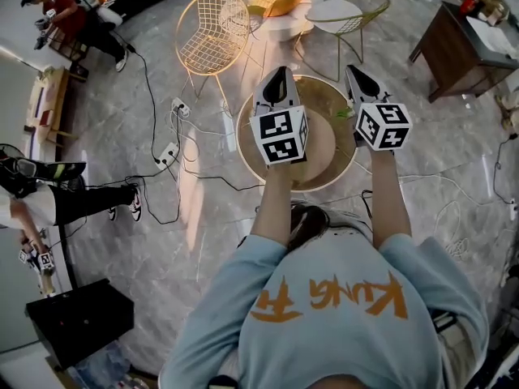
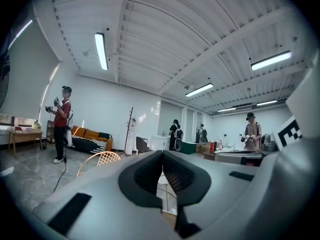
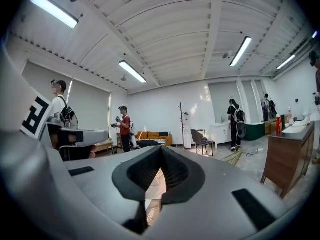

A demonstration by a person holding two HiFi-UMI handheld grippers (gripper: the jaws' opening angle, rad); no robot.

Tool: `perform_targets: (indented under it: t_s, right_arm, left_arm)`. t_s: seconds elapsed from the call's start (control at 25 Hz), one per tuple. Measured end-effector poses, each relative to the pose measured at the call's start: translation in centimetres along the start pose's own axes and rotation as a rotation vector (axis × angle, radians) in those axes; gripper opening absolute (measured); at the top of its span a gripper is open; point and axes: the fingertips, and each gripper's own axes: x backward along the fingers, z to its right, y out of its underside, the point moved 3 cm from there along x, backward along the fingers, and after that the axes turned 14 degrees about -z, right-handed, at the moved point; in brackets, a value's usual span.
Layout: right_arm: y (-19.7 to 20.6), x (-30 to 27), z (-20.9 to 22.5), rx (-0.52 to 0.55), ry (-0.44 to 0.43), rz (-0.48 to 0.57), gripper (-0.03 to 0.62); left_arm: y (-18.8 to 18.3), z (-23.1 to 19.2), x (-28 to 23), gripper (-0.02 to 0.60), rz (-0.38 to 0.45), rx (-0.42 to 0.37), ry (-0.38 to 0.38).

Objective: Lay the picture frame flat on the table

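Left tool: pads pressed together, nothing between them; pointed level at the room.
Right tool: also pressed together and empty; held beside the left, above the round surface.
Picture frame: not made out in any view; if on the surface, probably hidden under the marker cubes.
Surface: wooden top, mostly bare; small green thing near its right edge.
Risk, blind descent: both tool cameras saw only walls and ceiling; coming down unsighted could knock the frame or shove it past the rim.
Risk, closed tools: unless spread first, they would only poke it.
Risk, footing: cables crossed the floor to the person's left.
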Motion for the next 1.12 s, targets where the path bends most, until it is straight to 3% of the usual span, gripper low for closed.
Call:
perform_targets:
  t_s: [0.52,1.12]
  right_arm:
    - [-1.6,1.7,0.0,0.056,0.025,0.039,-0.003]
    - [-1.3,2.9,-0.2,0.065,0.007,0.058,-0.003]
  left_arm:
    - [-2.0,0.9,1.1,0.021,0.048,-0.037,-0.002]
    - [-1.4,1.5,2.0,0.021,0.05,-0.047,-0.008]
